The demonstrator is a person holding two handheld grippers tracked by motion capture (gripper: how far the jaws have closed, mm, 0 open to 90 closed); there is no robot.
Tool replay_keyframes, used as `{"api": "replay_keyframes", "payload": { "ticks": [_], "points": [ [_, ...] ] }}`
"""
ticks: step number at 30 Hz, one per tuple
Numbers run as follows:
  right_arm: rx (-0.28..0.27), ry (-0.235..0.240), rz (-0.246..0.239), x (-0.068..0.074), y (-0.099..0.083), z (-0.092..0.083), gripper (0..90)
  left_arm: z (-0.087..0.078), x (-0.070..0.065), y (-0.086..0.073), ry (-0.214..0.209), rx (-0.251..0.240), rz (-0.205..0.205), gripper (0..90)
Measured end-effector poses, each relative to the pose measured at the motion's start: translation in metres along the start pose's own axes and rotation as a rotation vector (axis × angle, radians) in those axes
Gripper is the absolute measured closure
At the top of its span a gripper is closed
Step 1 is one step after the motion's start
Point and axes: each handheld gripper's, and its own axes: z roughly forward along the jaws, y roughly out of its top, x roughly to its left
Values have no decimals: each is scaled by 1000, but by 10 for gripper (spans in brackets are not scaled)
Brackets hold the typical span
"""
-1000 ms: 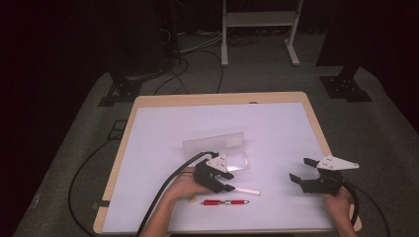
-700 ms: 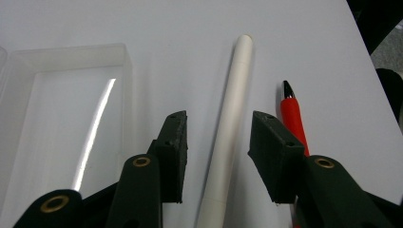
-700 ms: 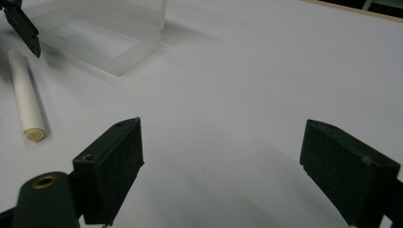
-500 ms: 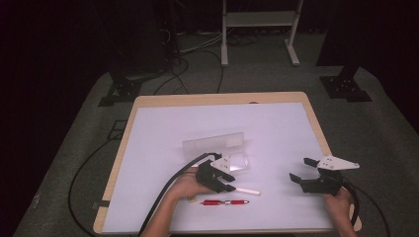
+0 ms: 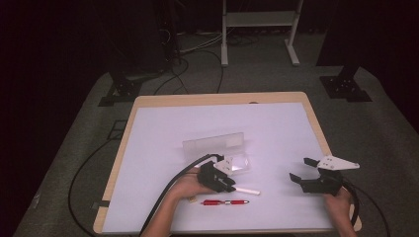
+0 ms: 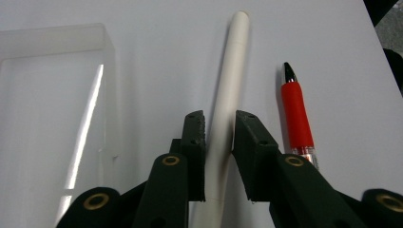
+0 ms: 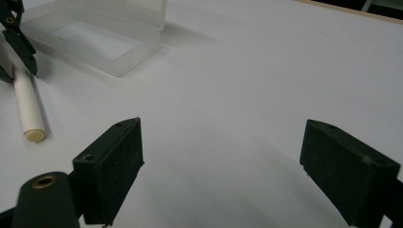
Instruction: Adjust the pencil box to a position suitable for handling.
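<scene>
White pen (image 6: 227, 109) lies on the table (image 5: 163, 148) between your left gripper (image 6: 218, 142), whose jaws have just been closing and now meet its barrel. Lifting it into the clear case (image 5: 217, 148) beside it remains. Your right gripper (image 7: 218, 166) waits wide open, holding nothing.

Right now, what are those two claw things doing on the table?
A person holds a claw, called a gripper, in each hand. The left gripper has its jaws around a white pen lying on the white table, and they have just been closing; they look about touching its sides. A red pen lies right beside it, untouched. A clear plastic box sits open just behind. The right gripper hovers wide open off to the side, holding nothing.
</scene>
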Motion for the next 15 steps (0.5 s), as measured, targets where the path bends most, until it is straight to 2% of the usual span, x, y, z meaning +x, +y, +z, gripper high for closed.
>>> {"api": "replay_keyframes", "payload": {
  "ticks": [15],
  "points": [
    [-1, -1, 0, 0, 0, 0, 136, 1, 0, 0, -9, 7, 6, 782]
  ]
}}
